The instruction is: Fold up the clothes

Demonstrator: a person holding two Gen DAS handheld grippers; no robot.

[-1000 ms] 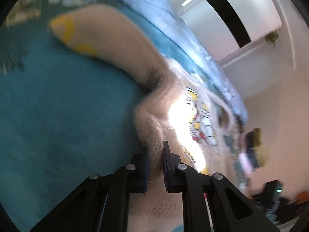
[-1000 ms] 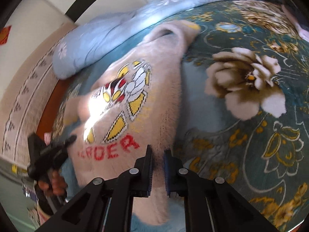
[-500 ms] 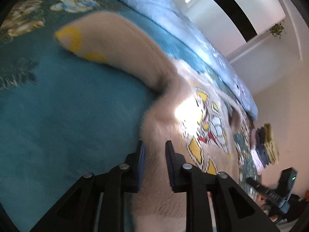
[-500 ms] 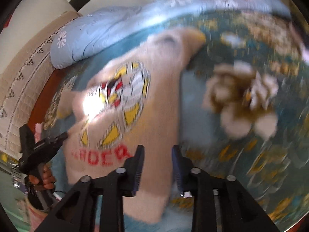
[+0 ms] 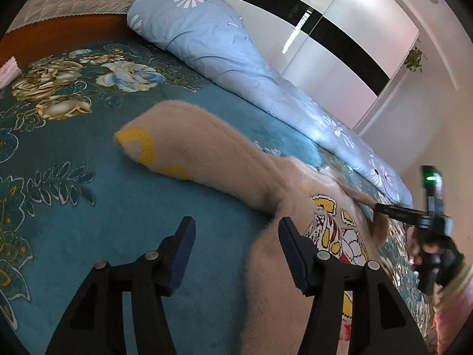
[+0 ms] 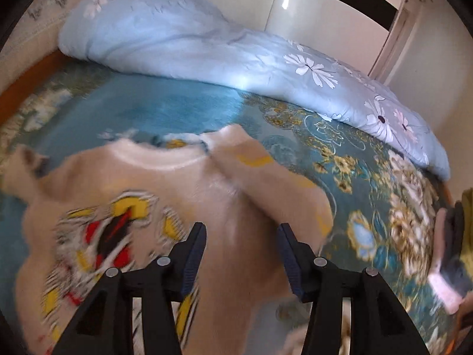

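- A fuzzy beige sweater lies spread, front up, on the teal flowered bedspread of a bed, well in from its edges.
- Its chest bears a cartoon print in yellow, red, black and white; the right wrist view blurs it, so no detail can be read there.
- One sleeve stretches out flat from the body across the bedspread, its cuff marked with yellow shapes.
- In the right wrist view the neckline points toward the far side of the bed, and the other sleeve lies folded in over the shoulder area.
- The left gripper hovers over the sweater's side edge below the armpit; its jaws are opening, one finger over bare bedspread, the other over the fabric, and nothing is pinched between the pads.
- The right gripper hangs above the sweater's body near the folded sleeve; its jaws are opening too, the cloth lying below the gap, not clamped.
- From the left wrist view the right gripper shows at the sweater's far side, a hand around its handle.
- A rolled pale blue quilt with white flowers lies along the far edge of the bed.
- A small stack of folded clothes sits at the bedspread's right edge in the right wrist view.
- Behind the bed stands a white wardrobe with a black band.
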